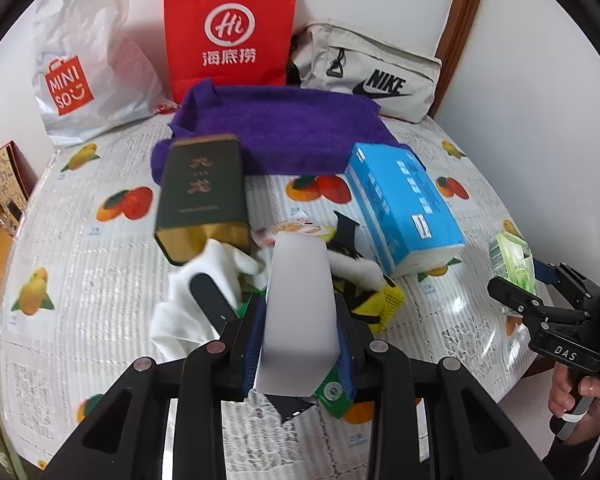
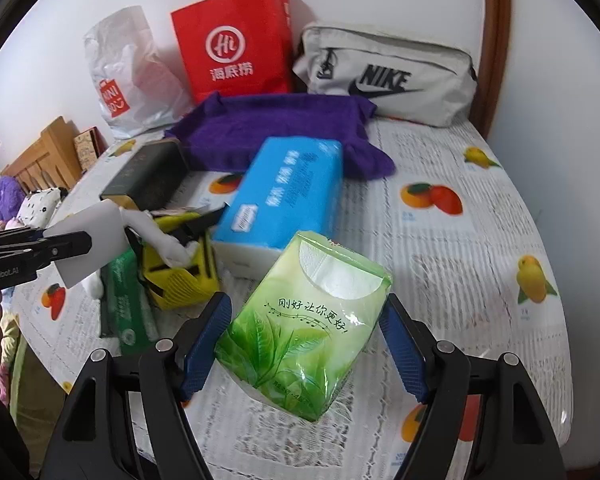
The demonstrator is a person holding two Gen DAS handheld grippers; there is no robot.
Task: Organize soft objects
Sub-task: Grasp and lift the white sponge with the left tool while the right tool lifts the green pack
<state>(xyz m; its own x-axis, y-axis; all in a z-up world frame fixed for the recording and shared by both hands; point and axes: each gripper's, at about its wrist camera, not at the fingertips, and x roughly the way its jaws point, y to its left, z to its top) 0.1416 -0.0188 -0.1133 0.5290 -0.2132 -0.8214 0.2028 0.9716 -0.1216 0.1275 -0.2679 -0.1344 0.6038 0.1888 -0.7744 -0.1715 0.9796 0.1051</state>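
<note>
At the lower centre of its frame, my left gripper (image 1: 300,320) clamps the white foam block (image 1: 300,304), lifted for sorting. My right gripper (image 2: 304,344) straddles the green plastic tissue pack (image 2: 304,320), its 2 fingers spread, not yet squeezing.

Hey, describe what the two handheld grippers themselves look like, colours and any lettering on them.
Both are black plastic with angular cut-out arms, round silver pivot pins and ribbed blue pads on the jaws. The left gripper shows white "GenRobot.AI" lettering from the right wrist view. The right gripper shows white "DAS" lettering from the left wrist view, on a black pistol-style handle held in a bare hand.
</note>
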